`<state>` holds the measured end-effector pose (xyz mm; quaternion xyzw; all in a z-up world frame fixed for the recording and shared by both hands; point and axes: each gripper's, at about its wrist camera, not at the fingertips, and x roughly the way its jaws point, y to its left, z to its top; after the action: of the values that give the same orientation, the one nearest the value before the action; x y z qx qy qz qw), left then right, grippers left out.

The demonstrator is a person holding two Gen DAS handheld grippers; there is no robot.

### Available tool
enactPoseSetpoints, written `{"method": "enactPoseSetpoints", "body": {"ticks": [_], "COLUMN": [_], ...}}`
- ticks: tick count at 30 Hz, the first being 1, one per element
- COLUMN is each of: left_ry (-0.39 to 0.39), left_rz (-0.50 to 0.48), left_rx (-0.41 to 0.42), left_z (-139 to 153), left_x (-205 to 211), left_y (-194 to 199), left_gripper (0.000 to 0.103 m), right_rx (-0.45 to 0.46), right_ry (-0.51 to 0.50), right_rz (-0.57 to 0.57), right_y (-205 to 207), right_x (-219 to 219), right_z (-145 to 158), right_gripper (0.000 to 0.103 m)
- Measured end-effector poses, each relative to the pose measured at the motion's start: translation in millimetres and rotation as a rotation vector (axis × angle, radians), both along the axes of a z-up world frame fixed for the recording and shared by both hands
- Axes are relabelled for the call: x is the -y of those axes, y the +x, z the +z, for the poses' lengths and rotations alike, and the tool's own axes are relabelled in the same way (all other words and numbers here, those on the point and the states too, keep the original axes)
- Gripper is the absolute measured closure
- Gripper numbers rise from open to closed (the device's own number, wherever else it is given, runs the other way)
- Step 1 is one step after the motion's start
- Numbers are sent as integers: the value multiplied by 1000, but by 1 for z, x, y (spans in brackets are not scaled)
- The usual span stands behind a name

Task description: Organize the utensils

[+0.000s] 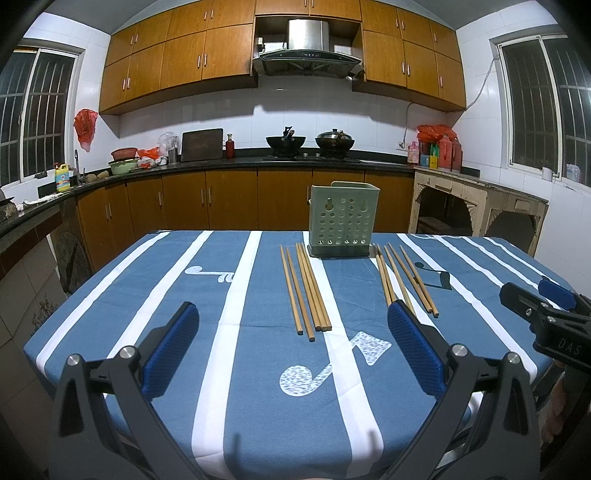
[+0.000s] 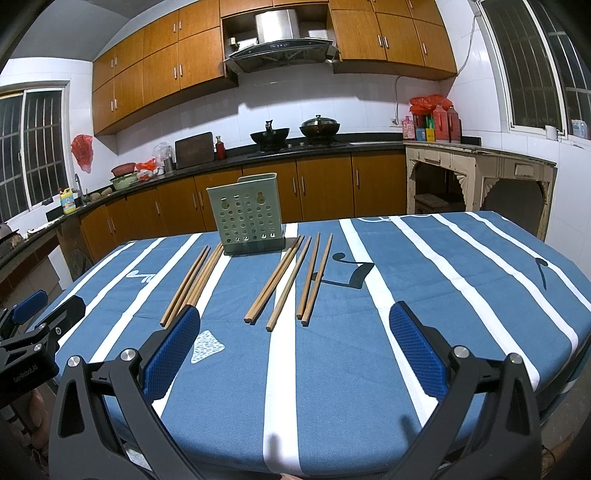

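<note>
Kitchen, striped blue tabletop (image 1: 236, 406). Left claw (image 1: 291, 350) & right claw (image 2: 295, 347) both spread wide, empty, hovering. Chopsticks in two loose groups (image 1: 304, 291) (image 2: 288, 280) lying flat either side of green holder (image 1: 343, 218). Nothing visibly stowed yet; apparently all left to do.

light: indoor, even, from overhead; windows (image 1: 546, 107) dark | shadows: soft, short, under holder (image 1: 341, 221) and on tablecloth (image 2: 332, 369) near bottom edge | glare: mild on wall tiles (image 1: 221, 110) and range hood (image 2: 277, 26) | focus: sharp centre, no motion blur | distortion: strong fisheye, black vignette at corners
</note>
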<state>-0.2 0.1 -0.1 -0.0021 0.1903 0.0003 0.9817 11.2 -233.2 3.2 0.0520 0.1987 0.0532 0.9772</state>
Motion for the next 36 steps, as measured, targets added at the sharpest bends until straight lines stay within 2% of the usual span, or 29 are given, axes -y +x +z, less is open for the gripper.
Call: {"method": "enactPoseSetpoints", "body": {"ticks": [25,29,33,36], "left_ry": [-7,-36,-43,-59], "left_rz": [2,12,56,49], "left_rx": [-10,-47,-124,-178], "left_z": [0,-7,-17,-22], "left_x": [-1,-5,-10,-21], "left_y": [1,15,42,62], "left_gripper": [4,4,4,4], "right_rx": [-17,-49,-134,-210], "right_ry": [1,16,29,49], "right_rz": [-1,-10,-45,-70], "right_y": [4,18,46,69], "right_x": [1,7,12,17], "right_z": [-1,-3,-16,-21], "right_gripper": [2,2,2,2]}}
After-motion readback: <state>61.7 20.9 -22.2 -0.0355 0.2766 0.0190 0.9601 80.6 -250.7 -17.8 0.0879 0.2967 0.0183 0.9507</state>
